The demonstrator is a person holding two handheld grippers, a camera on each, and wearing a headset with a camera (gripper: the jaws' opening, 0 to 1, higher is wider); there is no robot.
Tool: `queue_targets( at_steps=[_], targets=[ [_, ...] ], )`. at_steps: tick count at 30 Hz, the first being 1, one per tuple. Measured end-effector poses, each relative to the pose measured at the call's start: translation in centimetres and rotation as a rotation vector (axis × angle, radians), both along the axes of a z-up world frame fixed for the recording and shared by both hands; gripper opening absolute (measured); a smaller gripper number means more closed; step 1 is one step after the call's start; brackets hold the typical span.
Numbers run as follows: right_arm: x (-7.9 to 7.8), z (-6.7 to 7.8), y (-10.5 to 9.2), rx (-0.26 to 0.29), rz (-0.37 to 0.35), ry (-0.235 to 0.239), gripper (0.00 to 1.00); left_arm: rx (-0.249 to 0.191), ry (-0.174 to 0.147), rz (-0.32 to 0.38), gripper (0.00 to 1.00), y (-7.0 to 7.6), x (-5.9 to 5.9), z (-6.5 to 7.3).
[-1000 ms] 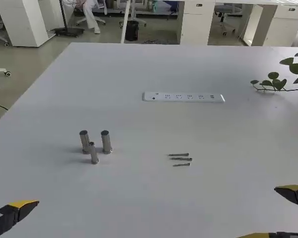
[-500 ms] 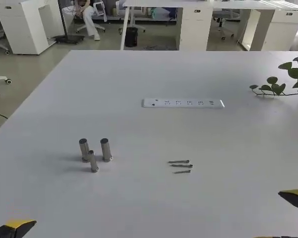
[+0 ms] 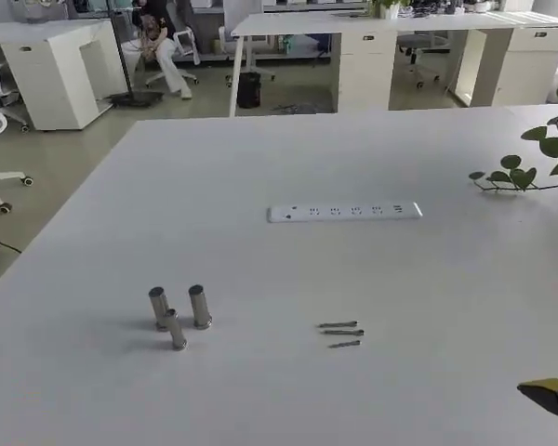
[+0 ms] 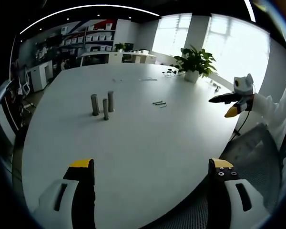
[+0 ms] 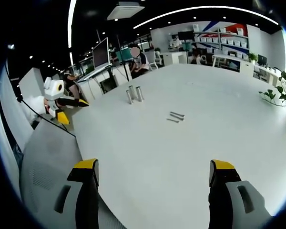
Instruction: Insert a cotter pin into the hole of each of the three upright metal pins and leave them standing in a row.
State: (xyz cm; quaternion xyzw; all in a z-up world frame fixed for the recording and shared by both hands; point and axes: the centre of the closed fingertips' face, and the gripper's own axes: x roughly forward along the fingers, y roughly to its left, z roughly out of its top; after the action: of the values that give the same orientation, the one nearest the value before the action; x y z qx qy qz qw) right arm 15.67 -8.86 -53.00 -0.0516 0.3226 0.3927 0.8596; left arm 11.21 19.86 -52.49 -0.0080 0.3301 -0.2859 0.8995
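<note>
Now I'm holding left gripper [image 4: 151, 166] and right gripper [image 5: 153, 166] agape, grey upright metal pins [image 3: 179, 318] clustering left of cotter pins [image 3: 341, 334].

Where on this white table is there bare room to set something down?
Wide bare patches: between the white power strip and the three small cotter pins, and the near part of the white table. Tightest is around the three upright grey metal pins, clustered close together.

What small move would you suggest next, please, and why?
Probably bring the right gripper forward to the cotter pins: all three lie loose on the table, none is in the upright metal pins, and the gripper is open and empty, short of them.
</note>
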Motion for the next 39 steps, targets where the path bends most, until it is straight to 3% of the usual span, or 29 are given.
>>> queue_targets(
  at_steps=[8, 12, 32, 39],
  targets=[
    [0.1, -0.4, 0.2, -0.011, 0.019, 0.005, 0.95, 0.006, 0.001, 0.012, 0.99, -0.1, 0.2, -0.4],
    [0.1, -0.3, 0.1, -0.025, 0.019, -0.001, 0.95, -0.03, 0.006, 0.022, 0.99, -0.6, 0.2, -0.2],
    [0.5, 0.1, 0.0, -0.032, 0.019, -0.007, 0.94, -0.003, -0.008, 0.016, 0.99, -0.5, 1.2, 0.5],
    [0.3, 0.4, 0.2, -0.033, 0.016, -0.013, 0.94, -0.018, -0.035, 0.035, 0.95, -0.5, 1.5, 0.8]
  ],
)
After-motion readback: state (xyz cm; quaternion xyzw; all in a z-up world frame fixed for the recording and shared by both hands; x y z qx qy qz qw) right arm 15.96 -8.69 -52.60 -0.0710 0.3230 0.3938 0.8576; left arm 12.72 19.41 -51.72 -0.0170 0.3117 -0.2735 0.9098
